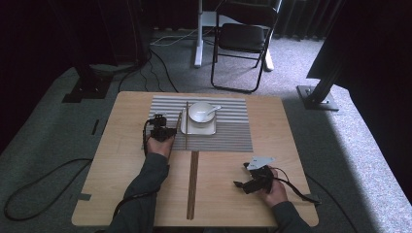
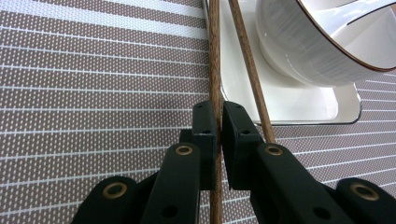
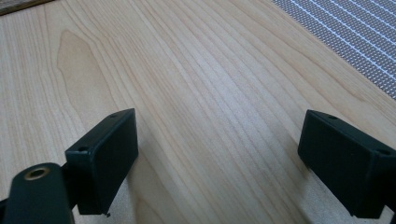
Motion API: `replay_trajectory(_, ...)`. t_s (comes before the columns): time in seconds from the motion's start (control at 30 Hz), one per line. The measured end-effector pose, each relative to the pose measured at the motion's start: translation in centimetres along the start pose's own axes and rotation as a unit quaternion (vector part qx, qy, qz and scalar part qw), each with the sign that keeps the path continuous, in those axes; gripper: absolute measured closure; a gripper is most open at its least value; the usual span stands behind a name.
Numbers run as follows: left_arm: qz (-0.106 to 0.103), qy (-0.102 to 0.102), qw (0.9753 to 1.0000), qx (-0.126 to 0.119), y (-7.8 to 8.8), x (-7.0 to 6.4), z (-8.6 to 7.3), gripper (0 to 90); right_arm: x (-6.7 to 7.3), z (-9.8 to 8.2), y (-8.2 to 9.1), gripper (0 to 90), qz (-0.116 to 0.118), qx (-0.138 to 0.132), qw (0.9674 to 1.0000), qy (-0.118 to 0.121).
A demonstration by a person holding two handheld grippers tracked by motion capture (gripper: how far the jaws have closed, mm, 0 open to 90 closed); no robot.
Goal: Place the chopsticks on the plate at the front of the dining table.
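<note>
The white bowl (image 1: 201,112) sits on a square white plate (image 1: 198,129) on the striped placemat (image 1: 233,136), with a white spoon (image 1: 212,110) resting inside it, and everything else is placed from that bowl. Just beside its left, the left gripper (image 1: 162,130) is clenched on a wooden chopstick (image 2: 215,70) — in the left gripper view the 2 black jaws press tight on the stick from both sides. That stick runs straight along the plate's left edge, over the placemat. A 2nd chopstick (image 2: 247,65) lies at a slant next to it, crossing onto the plate's rim and passing under the bowl's side; it touches no jaw pad as far as can be seen. Well apart from the bowl, toward the near right of the wooden table (image 1: 131,170), the right gripper (image 1: 252,183) rests in the person's hand with its jaws released — the right gripper view shows them spread wide over bare wood, nothing between them. A dark strip (image 1: 193,184) runs down the table's middle below the placemat.
</note>
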State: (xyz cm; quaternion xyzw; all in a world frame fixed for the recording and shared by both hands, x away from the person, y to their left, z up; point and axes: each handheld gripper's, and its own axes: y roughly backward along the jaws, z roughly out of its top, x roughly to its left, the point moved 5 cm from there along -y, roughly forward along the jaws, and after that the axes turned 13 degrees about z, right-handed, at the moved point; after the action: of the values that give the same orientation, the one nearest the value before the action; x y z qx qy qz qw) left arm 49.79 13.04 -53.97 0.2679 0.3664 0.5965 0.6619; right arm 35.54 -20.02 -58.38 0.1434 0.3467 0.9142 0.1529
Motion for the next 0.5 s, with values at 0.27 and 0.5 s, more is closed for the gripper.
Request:
replay_trajectory(0.27, 0.001, 0.001, 1.0, -0.001, -0.08, -0.24, 0.51, 84.4, 0.0, 0.0, 0.0, 11.6, 0.0, 0.0, 1.0, 0.0)
replay_trajectory(0.5, 0.0, 0.009, 1.0, 0.002, -0.45, -0.24, 0.7, 84.4, 0.0, 0.0, 0.0, 11.6, 0.0, 0.0, 1.0, 0.0)
